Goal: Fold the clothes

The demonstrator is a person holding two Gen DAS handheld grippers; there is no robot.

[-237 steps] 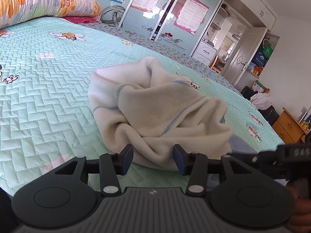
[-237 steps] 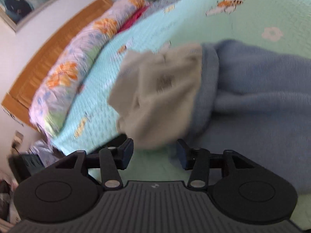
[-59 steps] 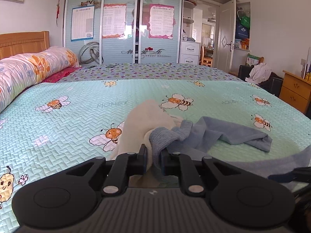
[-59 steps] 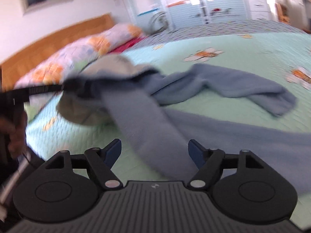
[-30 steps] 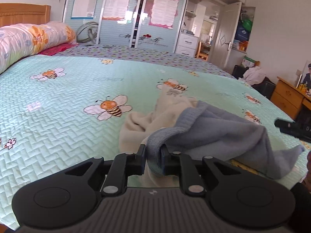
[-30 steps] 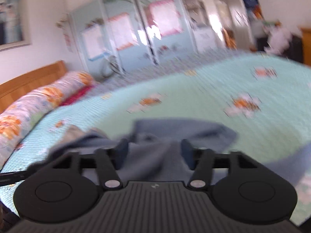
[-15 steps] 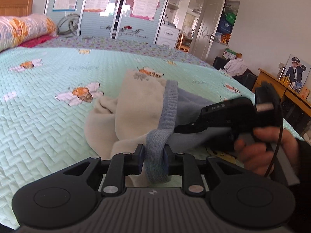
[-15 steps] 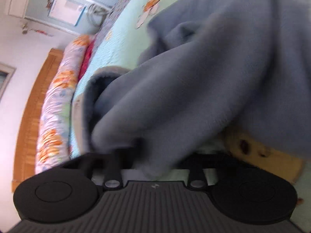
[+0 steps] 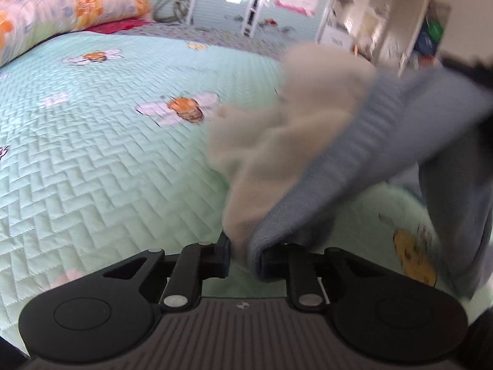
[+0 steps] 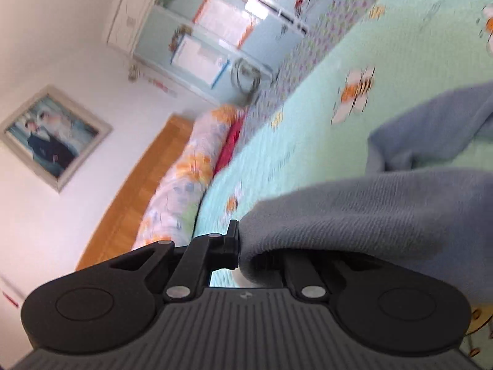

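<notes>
Fabric fills both your grips: left gripper point(image 9: 245, 254) is closing on the blue-and-cream garment point(image 9: 354, 160) lifted above the bed point(image 9: 92, 160), right gripper point(image 10: 249, 252) apparently clamps its blue edge.

Soft blue ribbed-knit garment point(image 9: 363, 166) with fuzzy cream fleece lining point(image 9: 277, 141) over a matt quilted cotton bedspread point(image 9: 92, 154); glossy wooden headboard point(image 10: 135, 197); matt black plastic gripper fingers point(image 9: 215, 257).

From the left wrist we look forward and downward, close over the quilted bedspread point(image 9: 101, 166), toward the wardrobe doors point(image 9: 234, 3). The right wrist view is rolled strongly, near the blue garment point(image 10: 369, 215). Both share bedspread, pillow roll point(image 9: 61, 9) and, apparently, the blurred wardrobe.
</notes>
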